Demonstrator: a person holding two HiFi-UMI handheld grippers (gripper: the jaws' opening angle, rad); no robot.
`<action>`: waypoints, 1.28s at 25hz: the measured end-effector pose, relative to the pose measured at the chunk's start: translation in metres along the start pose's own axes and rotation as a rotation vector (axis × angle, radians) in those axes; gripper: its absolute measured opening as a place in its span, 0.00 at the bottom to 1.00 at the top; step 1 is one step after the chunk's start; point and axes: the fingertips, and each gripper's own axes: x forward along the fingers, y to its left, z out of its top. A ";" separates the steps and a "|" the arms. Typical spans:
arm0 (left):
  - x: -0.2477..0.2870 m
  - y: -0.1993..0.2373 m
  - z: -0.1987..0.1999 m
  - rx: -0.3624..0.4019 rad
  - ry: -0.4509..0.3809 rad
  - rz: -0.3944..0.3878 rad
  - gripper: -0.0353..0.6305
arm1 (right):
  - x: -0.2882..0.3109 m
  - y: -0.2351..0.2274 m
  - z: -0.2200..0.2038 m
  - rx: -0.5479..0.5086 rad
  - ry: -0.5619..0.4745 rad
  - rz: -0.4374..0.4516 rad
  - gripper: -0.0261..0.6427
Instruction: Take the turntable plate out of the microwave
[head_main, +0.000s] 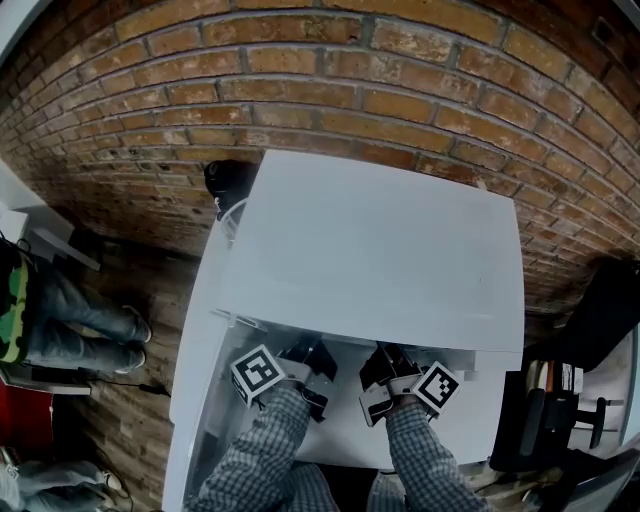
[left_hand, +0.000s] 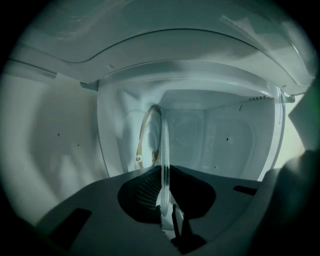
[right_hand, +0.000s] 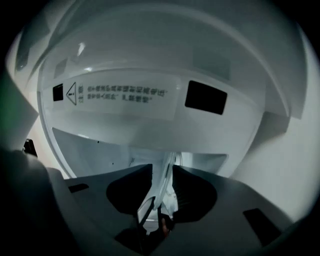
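The white microwave (head_main: 370, 240) fills the middle of the head view, and both grippers reach into its front opening. My left gripper (head_main: 318, 362) is shut on the rim of the clear glass turntable plate (left_hand: 165, 145), which shows edge-on between its jaws (left_hand: 164, 172). Behind the plate, the roller ring (left_hand: 145, 137) lies inside the white cavity. My right gripper (head_main: 378, 368) stands open. The plate's rim (right_hand: 159, 192) runs through the gap between its jaws (right_hand: 162, 167), with space on both sides.
A brick wall (head_main: 300, 80) stands behind the microwave, with a black object (head_main: 228, 180) at its back left corner. A person's legs (head_main: 80, 320) are on the floor at left. Dark furniture (head_main: 565, 400) stands at right. A warning label (right_hand: 125, 92) sits above the opening.
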 end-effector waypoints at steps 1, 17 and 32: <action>0.000 0.000 0.000 -0.001 0.001 -0.002 0.11 | 0.003 0.000 0.004 -0.007 -0.013 0.002 0.23; 0.003 -0.010 0.003 -0.019 -0.021 -0.123 0.11 | 0.018 -0.006 0.006 0.021 -0.109 -0.053 0.11; -0.028 -0.014 -0.010 -0.048 -0.037 -0.166 0.11 | -0.008 0.008 -0.012 0.017 -0.133 0.004 0.11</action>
